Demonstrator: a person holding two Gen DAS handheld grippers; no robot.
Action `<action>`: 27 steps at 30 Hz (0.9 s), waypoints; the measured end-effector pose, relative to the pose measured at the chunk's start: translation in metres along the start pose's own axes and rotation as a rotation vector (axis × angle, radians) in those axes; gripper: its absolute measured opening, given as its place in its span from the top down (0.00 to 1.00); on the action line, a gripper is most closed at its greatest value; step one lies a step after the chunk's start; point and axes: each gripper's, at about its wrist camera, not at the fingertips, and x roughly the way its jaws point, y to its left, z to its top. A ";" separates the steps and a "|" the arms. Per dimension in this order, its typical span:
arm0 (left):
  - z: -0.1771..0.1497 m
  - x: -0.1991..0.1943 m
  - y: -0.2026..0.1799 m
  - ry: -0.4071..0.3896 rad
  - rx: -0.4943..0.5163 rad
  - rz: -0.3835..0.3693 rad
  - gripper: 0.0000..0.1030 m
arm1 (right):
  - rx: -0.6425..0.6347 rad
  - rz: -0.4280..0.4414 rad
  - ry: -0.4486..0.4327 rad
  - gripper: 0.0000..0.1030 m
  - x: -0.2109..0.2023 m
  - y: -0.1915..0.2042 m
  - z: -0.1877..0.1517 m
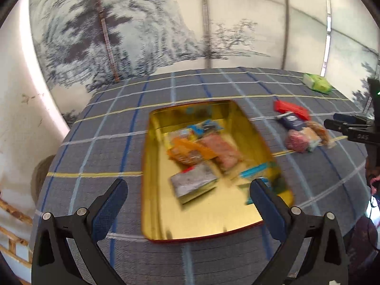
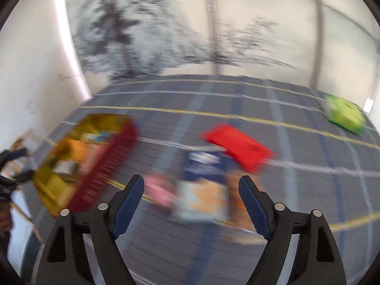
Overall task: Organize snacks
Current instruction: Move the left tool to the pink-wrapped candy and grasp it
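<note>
Two wide-open hand-held grippers, left point(image 1: 188, 198) and right point(image 2: 191, 193), hang over a plaid tablecloth point(image 1: 99, 147) before an ink-landscape wall point(image 1: 118, 30).

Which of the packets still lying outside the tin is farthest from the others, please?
The green packet, alone near the table's far right corner; the red box, navy packet and pink packet cluster together.

Bright even daylight, heavy motion blur (worst in the right wrist view), fisheye-bent edges, dark corners.
</note>
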 end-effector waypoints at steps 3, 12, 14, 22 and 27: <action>0.009 -0.001 -0.031 0.003 0.062 -0.072 0.01 | 0.056 -0.085 0.026 0.20 -0.009 -0.052 -0.022; 0.059 0.040 -0.113 0.231 -0.012 -0.409 0.01 | 0.160 -0.113 0.009 0.20 -0.021 -0.131 -0.051; 0.069 0.054 -0.124 0.288 -0.095 -0.457 0.01 | 0.125 -0.097 0.003 0.20 -0.021 -0.127 -0.051; 0.093 0.117 -0.150 0.450 -0.360 -0.417 0.25 | 0.087 -0.023 -0.044 0.17 -0.026 -0.115 -0.053; 0.091 0.136 -0.149 0.478 -0.446 -0.353 0.34 | 0.083 0.013 -0.074 0.15 -0.032 -0.114 -0.056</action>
